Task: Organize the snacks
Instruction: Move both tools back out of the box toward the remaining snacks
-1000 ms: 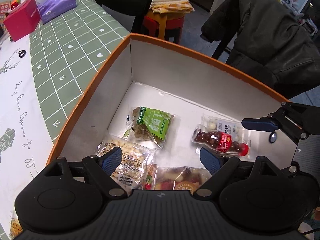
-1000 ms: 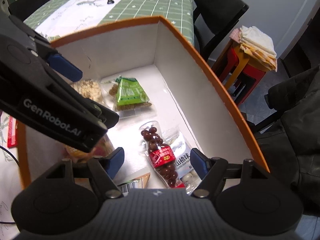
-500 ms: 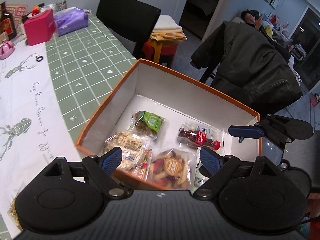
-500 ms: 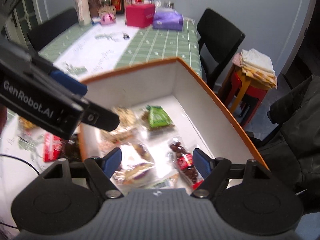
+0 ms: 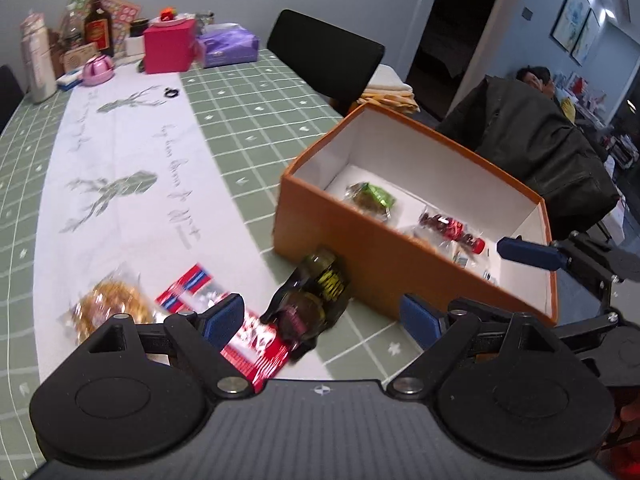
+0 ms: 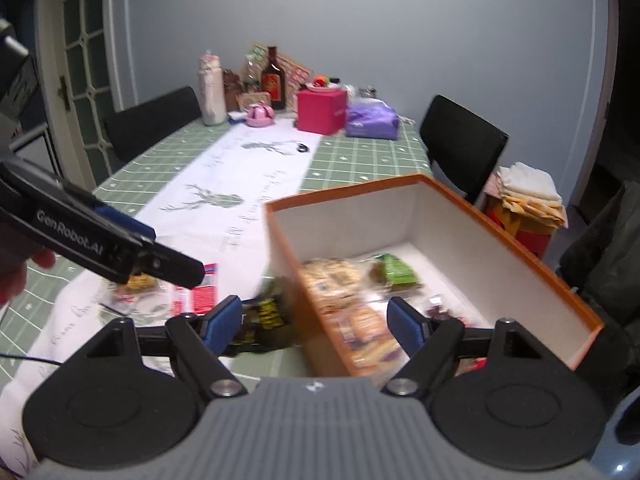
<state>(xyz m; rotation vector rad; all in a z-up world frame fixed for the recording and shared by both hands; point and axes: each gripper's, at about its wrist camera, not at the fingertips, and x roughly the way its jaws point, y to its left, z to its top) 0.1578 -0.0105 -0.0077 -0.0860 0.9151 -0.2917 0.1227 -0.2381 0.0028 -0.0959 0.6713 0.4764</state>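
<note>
An orange box with a white inside stands on the table; it also shows in the right wrist view. In it lie a green packet, a red-labelled packet of dark balls and a pale cracker packet. On the table outside lie a dark packet against the box wall, a red and white packet and a golden snack bag. My left gripper is open and empty above the dark packet. My right gripper is open and empty over the box's near corner.
At the table's far end stand a pink box, a purple tissue pack, a brown bottle and small items. Black chairs stand around. A dark coat hangs on a chair right of the box.
Both grippers have pulled back and up out of the box. The table and the loose packets left of the box have come into view. Both stay open.
</note>
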